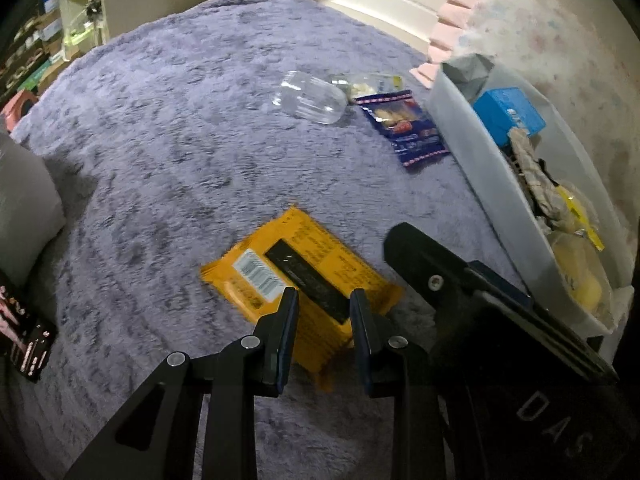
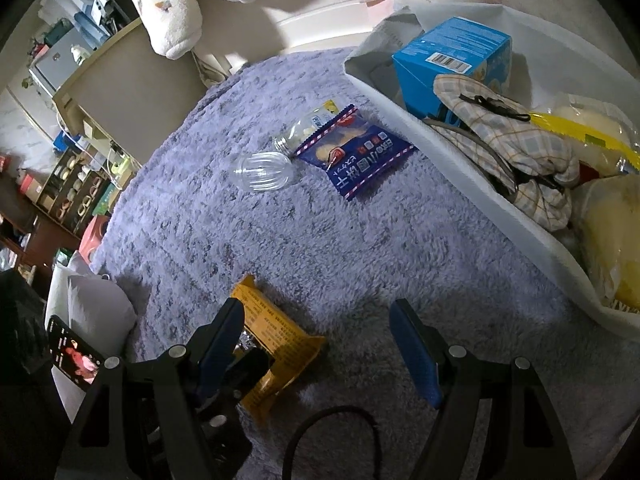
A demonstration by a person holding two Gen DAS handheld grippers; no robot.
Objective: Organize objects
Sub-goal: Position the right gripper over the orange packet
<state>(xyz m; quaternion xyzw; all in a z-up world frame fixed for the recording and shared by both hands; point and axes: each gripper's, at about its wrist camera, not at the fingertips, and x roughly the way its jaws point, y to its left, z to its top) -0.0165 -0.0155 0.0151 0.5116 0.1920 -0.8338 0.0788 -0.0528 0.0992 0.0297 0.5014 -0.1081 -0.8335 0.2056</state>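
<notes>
An orange snack packet (image 1: 296, 276) lies on the purple fluffy blanket (image 1: 180, 140). My left gripper (image 1: 325, 298) is open just above the packet's near edge, one finger on each side of its black stripe. The packet also shows in the right wrist view (image 2: 276, 336), low left. My right gripper (image 2: 316, 316) is open wide and empty over the blanket (image 2: 320, 248), beside the packet. A blue snack packet (image 1: 404, 126), a clear bottle (image 1: 310, 98) and a small bag (image 1: 372, 84) lie farther off.
A white bin (image 1: 480, 168) at the right holds a blue box (image 1: 508, 114), checked cloth (image 2: 512, 136) and yellow bags (image 2: 600, 128). A grey pillow (image 1: 24, 196) and a phone (image 2: 74, 354) lie at the left. Shelves (image 2: 76, 192) stand beyond the bed.
</notes>
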